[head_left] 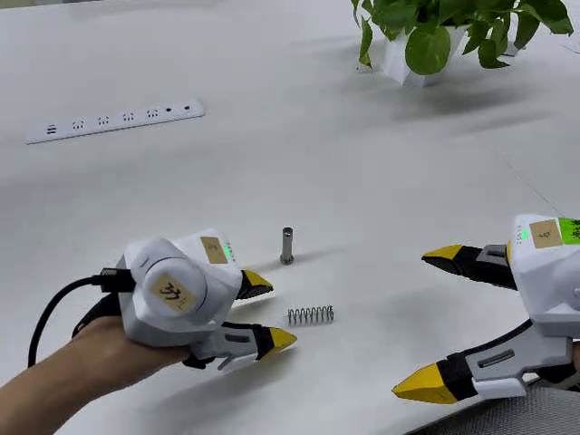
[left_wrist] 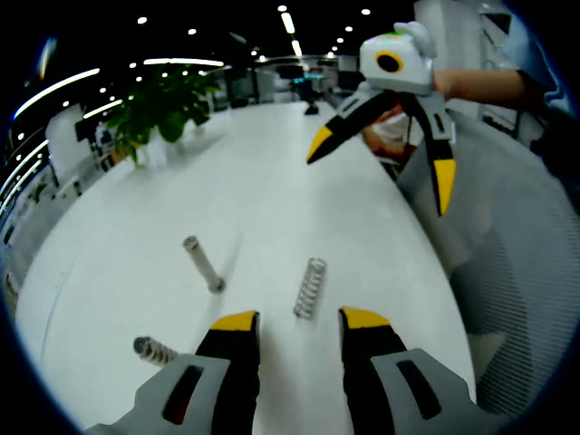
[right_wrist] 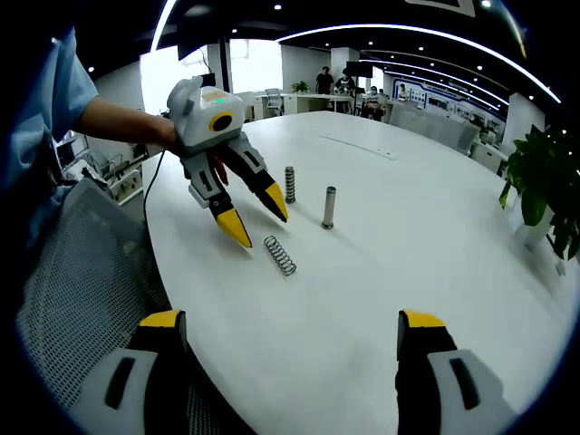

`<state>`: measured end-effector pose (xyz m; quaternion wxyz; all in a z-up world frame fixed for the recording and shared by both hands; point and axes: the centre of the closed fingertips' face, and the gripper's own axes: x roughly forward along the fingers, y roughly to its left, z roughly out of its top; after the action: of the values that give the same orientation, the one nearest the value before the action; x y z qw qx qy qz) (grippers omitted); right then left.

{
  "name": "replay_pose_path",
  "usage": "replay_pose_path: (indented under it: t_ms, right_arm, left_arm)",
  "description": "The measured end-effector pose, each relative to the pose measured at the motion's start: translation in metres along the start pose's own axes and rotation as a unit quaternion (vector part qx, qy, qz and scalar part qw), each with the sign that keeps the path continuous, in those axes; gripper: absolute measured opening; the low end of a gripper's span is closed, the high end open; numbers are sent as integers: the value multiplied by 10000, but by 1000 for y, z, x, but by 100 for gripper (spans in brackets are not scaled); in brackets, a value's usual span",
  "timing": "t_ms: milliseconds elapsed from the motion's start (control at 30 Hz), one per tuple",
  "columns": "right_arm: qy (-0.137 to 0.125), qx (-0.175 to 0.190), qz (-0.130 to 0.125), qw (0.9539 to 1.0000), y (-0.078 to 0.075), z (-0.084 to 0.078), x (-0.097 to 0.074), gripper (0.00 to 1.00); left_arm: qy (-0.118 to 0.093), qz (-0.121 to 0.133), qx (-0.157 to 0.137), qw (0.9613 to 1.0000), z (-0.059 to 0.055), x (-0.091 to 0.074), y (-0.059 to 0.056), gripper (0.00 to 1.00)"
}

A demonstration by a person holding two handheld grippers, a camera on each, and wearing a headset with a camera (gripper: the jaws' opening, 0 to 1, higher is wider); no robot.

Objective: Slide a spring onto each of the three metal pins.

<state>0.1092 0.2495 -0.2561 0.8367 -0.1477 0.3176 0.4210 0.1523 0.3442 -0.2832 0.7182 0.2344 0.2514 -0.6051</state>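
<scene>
A loose steel spring (head_left: 311, 314) lies flat on the white table (head_left: 362, 163). A bare metal pin (head_left: 287, 246) stands upright just behind it. My left gripper (head_left: 269, 313) is open, its yellow tips pointing at the spring (left_wrist: 310, 287) from a short way off and not touching it. In the left gripper view the bare pin (left_wrist: 203, 265) stands left of the spring, and a pin carrying a spring (left_wrist: 154, 350) stands nearer, at the lower left. My right gripper (head_left: 421, 322) is wide open and empty over the table's near edge. It faces the spring (right_wrist: 280, 255) and both pins (right_wrist: 328, 207).
A white power strip (head_left: 115, 120) lies at the far left. A potted plant (head_left: 435, 36) stands at the far right. A grey mesh chair back (head_left: 517, 419) sits under the right gripper by the table's edge. A black cable (head_left: 50, 313) trails from the left gripper.
</scene>
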Motion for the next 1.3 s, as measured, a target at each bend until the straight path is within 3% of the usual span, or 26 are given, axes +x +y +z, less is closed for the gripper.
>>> replay_pose_path:
  t_ms: [367,600,1000,1300]
  right_arm:
    - [-67,57,33,10000,4,2,3,97]
    - [-72,62,37,9999,6,1,3,97]
    - [-113,95,39,9999,8,2,2,97]
    - [-112,117,56,9999,11,0,2,97]
  left_arm:
    - [323,-387,165,9986,-4,16,-9,18]
    - [469,-424,352,9974,-3,20,-10,17]
    - [1057,-574,888,9888,-4,21,-13,13]
    - [1186,-594,878,9873,-6,19,-10,14]
